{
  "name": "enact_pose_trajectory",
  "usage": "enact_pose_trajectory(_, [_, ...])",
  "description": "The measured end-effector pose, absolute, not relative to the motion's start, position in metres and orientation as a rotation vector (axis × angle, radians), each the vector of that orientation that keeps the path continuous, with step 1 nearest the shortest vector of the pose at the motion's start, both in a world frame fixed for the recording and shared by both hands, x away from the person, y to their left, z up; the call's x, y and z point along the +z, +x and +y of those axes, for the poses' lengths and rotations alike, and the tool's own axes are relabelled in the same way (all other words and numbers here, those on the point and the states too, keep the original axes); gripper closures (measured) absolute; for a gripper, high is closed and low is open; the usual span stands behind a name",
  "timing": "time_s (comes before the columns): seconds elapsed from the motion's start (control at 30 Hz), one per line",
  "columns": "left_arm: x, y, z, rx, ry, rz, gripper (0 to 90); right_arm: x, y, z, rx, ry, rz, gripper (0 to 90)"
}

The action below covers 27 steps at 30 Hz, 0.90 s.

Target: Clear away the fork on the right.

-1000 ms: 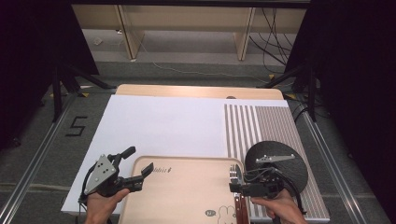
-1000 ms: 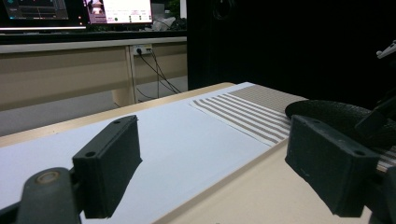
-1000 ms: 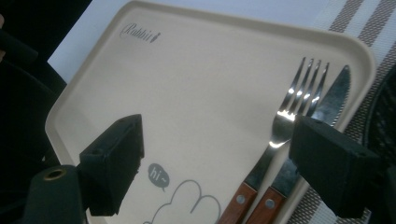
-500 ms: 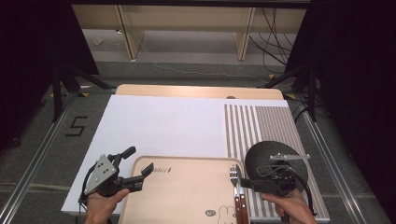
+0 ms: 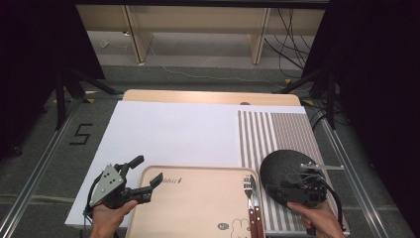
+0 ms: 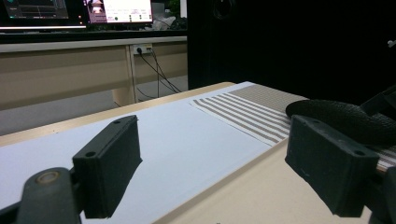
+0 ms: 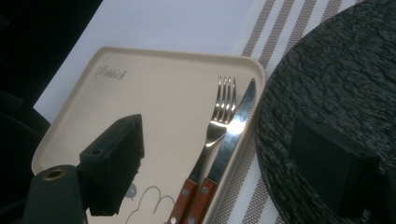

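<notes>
A beige tray (image 5: 198, 198) lies at the table's near edge. A fork (image 5: 247, 186) and a knife (image 5: 255, 192) with wooden handles lie side by side along its right rim. Right of it a black textured plate (image 5: 280, 163) rests on a striped placemat (image 5: 272, 134). My left gripper (image 5: 145, 171) is open at the tray's left corner, with nothing between its fingers. My right gripper (image 5: 283, 191) hovers open above the plate's near part. In the right gripper view the fork (image 7: 219, 116) and knife (image 7: 236, 126) show between the open jaws of my right gripper (image 7: 219, 140), which touch neither.
A white sheet (image 5: 173, 134) covers the table's left and middle. The wooden table edge (image 5: 208, 96) runs along the far side. Metal rails (image 5: 44, 163) flank the table, with desks and cables beyond. In the left gripper view the plate (image 6: 345, 114) lies beyond the tray rim (image 6: 233, 186).
My right gripper has moved to the right, from over the fork and knife to above the black plate. The cutlery stays on the tray. The left gripper has not moved.
</notes>
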State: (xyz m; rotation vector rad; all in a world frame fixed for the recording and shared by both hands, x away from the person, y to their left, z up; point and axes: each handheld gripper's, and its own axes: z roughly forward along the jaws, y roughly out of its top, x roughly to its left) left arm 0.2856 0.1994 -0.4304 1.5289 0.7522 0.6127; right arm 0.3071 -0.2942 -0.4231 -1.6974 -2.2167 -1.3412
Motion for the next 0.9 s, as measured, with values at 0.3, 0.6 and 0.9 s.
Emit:
enact_pose_trajectory(0.3, [-0.431,0.286,0.199,0.615,1.529,0.754,16.9,-0.423,0.306,-0.310,-1.367,-1.743,-2.176,19.0])
enact_pose_trajectory(0.6, [-0.431,0.288,0.199,0.611,1.530,0.758,16.9,-0.426,0.301,-0.329,-1.402,-1.800,-2.128,19.0])
enact_pose_trajectory(0.9, [-0.431,0.290,0.199,0.606,1.526,0.763,16.9,-0.428,0.298,-0.346,-1.405,-1.868,-2.087,19.1])
